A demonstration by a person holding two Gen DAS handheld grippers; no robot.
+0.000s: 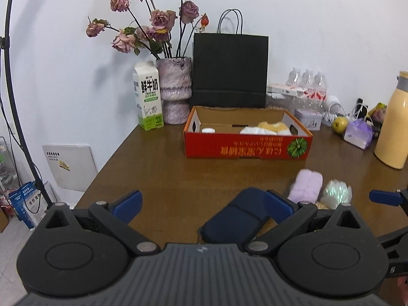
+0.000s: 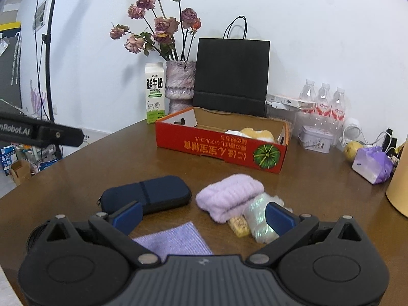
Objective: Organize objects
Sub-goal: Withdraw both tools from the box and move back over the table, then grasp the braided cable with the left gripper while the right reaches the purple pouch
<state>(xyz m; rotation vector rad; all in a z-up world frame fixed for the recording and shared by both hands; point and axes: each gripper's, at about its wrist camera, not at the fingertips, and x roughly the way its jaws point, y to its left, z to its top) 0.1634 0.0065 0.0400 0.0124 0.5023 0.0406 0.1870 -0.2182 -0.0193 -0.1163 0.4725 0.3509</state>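
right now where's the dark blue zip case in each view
Left wrist: dark blue zip case, bottom centre, between the open left tongs.
Right wrist: lower left, on the table beyond the right tongs.
Shared landmark: the red box behind it.

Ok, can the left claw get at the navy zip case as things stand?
Probably yes: the left claw is open, and the navy zip case lies just ahead on the table, against its right finger, with nothing on top of it.

brown table [image 2: 76,178] bears red box [image 2: 219,150], navy case [image 2: 153,192].
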